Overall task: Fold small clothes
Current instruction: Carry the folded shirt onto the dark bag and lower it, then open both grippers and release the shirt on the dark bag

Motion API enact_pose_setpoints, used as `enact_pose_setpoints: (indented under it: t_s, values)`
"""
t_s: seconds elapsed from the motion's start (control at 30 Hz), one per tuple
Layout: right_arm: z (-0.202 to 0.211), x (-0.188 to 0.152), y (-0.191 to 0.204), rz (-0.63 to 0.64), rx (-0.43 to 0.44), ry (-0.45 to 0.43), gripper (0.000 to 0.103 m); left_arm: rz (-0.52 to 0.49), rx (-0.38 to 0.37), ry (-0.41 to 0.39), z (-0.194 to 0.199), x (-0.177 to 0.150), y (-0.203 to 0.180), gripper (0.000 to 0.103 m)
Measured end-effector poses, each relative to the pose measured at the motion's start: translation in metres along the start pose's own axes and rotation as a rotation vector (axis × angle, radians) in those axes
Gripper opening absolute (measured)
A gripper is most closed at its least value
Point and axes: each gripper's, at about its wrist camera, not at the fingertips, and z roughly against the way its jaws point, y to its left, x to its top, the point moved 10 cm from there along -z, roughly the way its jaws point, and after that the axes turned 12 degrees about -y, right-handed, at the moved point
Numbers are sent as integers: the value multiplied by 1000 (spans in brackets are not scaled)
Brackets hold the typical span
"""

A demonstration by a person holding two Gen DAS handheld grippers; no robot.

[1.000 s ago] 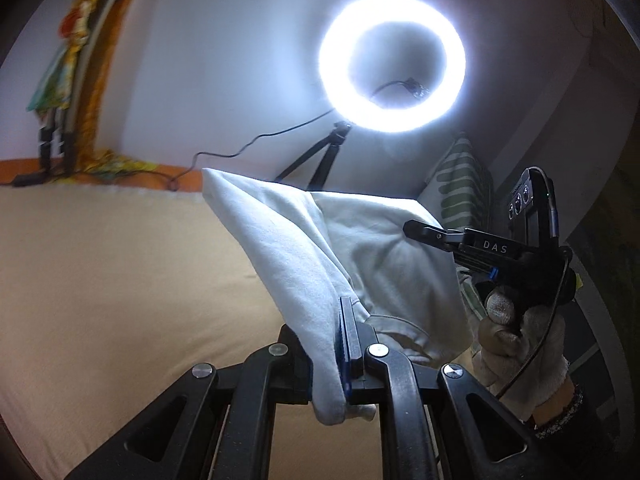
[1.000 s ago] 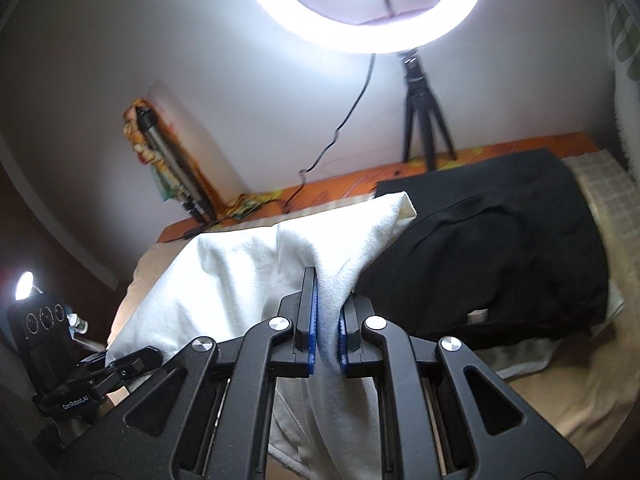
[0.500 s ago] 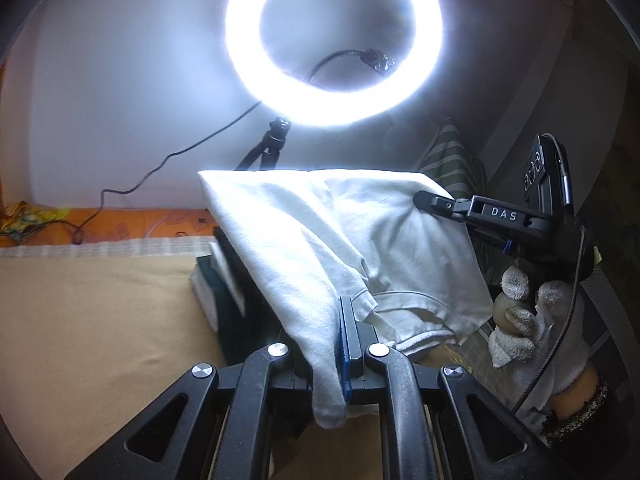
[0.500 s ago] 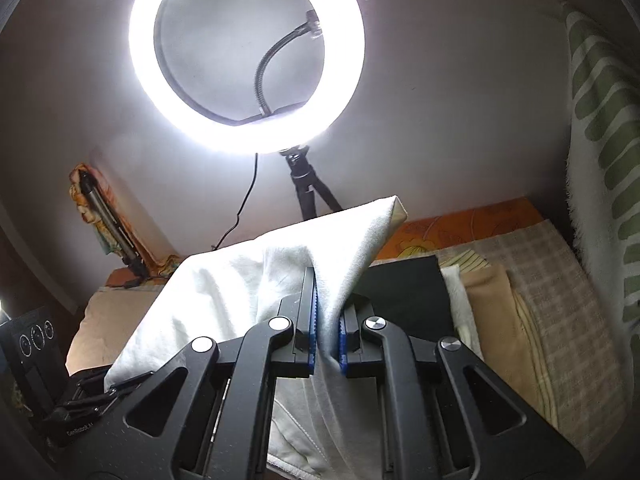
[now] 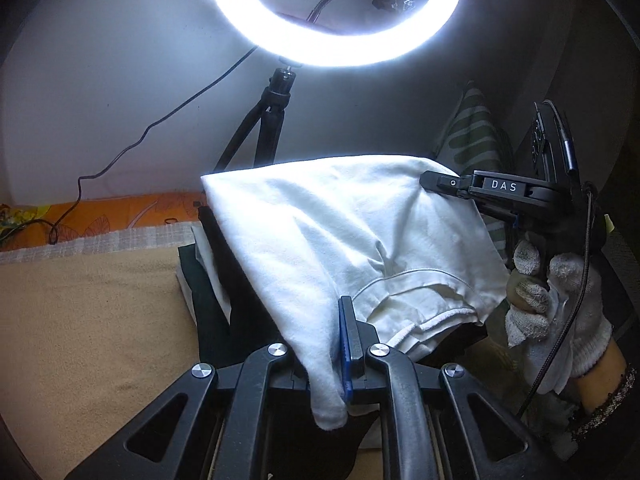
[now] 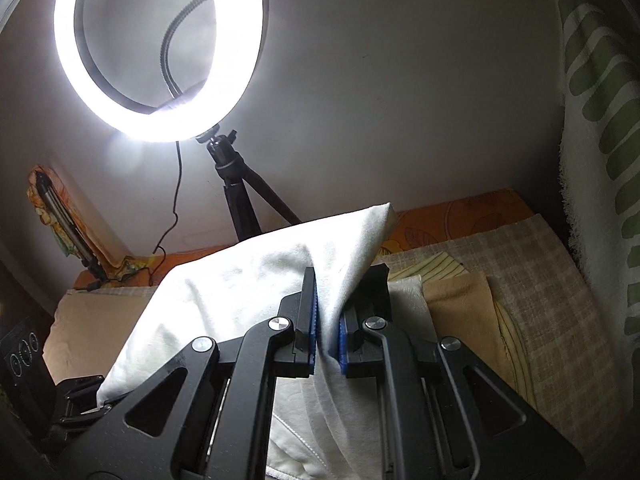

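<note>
A folded white garment [image 5: 344,236] hangs in the air between both grippers, above a stack of folded clothes [image 5: 208,276] with a black piece on top. My left gripper [image 5: 340,344] is shut on the garment's near edge. My right gripper [image 6: 326,320] is shut on its other edge; the garment [image 6: 248,288] drapes to the left in that view. The right gripper also shows in the left wrist view [image 5: 444,182], pinching the cloth's far right corner, held by a gloved hand [image 5: 560,296]. The stack [image 6: 404,292] sits just behind the right gripper's fingers.
A lit ring light [image 5: 332,12] on a black tripod [image 5: 268,124] stands at the wall behind the stack, with its cable [image 5: 132,148] trailing left. A tan blanket [image 5: 88,320] covers the bed. A green-striped towel [image 6: 600,160] hangs at the right.
Both grippers have carried the white garment to the right and nearer the wall, over the stack of folded clothes. Both stay shut on it.
</note>
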Motion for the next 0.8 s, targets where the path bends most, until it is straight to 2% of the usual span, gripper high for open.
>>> enact_pose_setpoints:
  t_s: [0.07, 0.1, 0.13, 0.17, 0.23, 0.27, 0.3, 0.33, 0.5, 0.8]
  values:
    - [-4, -4, -6, 18, -33, 11, 9, 1, -1, 2, 0, -1, 0, 10]
    - [-5, -6, -9, 24, -50, 17, 9, -9, 5, 6, 1, -1, 0, 18]
    - [-6, -7, -12, 35, -72, 21, 15, -23, 8, 12, 3, -2, 0, 28]
    - [-6, -7, -15, 43, -98, 23, 29, -37, 15, 16, 5, -2, -1, 33]
    - [-1, -4, -21, 49, -139, 10, 47, -60, 25, 19, 10, -1, -3, 48]
    - [3, -2, -22, 37, -141, -2, 51, -68, 29, 22, 11, 1, -3, 54]
    - [5, -1, -22, 28, -138, -7, 52, -78, 38, 22, 14, 1, -3, 66]
    - [8, 0, -21, 19, -138, -10, 52, -89, 48, 14, 18, 3, -3, 70]
    - [25, 2, -14, 16, -155, -23, 53, -117, 52, -9, 38, 9, -9, 76]
    - [68, 16, 28, 53, -171, -49, 54, -125, 56, -41, 83, 16, -16, 81]
